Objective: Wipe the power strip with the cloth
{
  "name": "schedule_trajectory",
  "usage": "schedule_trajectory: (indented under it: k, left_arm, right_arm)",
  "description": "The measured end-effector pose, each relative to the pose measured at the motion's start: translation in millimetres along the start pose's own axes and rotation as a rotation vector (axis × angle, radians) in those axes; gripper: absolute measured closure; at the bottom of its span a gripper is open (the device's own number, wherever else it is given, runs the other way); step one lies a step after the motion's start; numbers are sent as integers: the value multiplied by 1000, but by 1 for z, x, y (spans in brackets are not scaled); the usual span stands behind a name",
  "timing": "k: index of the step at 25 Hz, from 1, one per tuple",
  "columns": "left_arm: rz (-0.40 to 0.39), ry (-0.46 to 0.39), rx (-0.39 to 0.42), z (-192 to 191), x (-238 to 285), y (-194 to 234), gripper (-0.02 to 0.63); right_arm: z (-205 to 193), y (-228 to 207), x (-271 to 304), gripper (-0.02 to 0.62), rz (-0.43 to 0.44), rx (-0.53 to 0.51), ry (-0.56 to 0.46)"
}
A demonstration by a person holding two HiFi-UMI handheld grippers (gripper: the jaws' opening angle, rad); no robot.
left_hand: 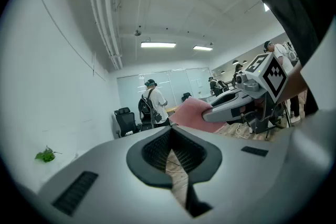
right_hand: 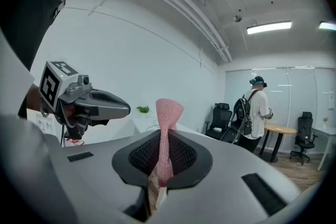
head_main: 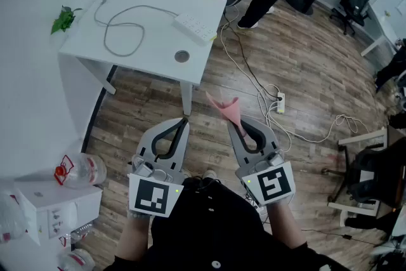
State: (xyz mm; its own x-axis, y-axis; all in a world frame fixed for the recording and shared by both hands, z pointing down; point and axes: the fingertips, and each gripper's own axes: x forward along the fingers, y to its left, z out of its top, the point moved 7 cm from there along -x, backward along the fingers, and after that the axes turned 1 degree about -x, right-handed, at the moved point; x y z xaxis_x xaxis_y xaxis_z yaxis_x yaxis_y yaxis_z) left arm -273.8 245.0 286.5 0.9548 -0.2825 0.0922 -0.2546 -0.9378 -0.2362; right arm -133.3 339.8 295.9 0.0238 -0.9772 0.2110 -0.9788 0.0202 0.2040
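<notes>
A white power strip (head_main: 195, 26) lies near the right edge of a white table (head_main: 82, 41), its grey cable (head_main: 124, 27) looping across the top. Both grippers hang over the wooden floor, well short of the table. My right gripper (head_main: 237, 122) is shut on a pink cloth (head_main: 225, 108), which sticks up from the jaws (right_hand: 167, 113) and shows beside the other gripper (left_hand: 191, 113). My left gripper (head_main: 182, 122) is shut with nothing between its jaws (left_hand: 170, 136).
A small green plant (head_main: 62, 18) sits at the table's left corner. White cables and a second power strip (head_main: 280, 101) trail over the floor. Plastic bottles (head_main: 82, 170) and a white box (head_main: 54, 206) stand at the left. Office chairs (head_main: 351, 0) and a person (right_hand: 257, 113) are farther off.
</notes>
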Motion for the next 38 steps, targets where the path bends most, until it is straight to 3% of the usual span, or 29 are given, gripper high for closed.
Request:
schedule_trajectory:
  k: [23, 38]
  left_arm:
    - [11, 2, 10, 3, 14, -7, 597]
    - [78, 0, 37, 26, 42, -54, 597]
  right_arm:
    - [-4, -20, -4, 548, -5, 35, -16]
    - [-22, -66, -44, 548, 19, 18, -39]
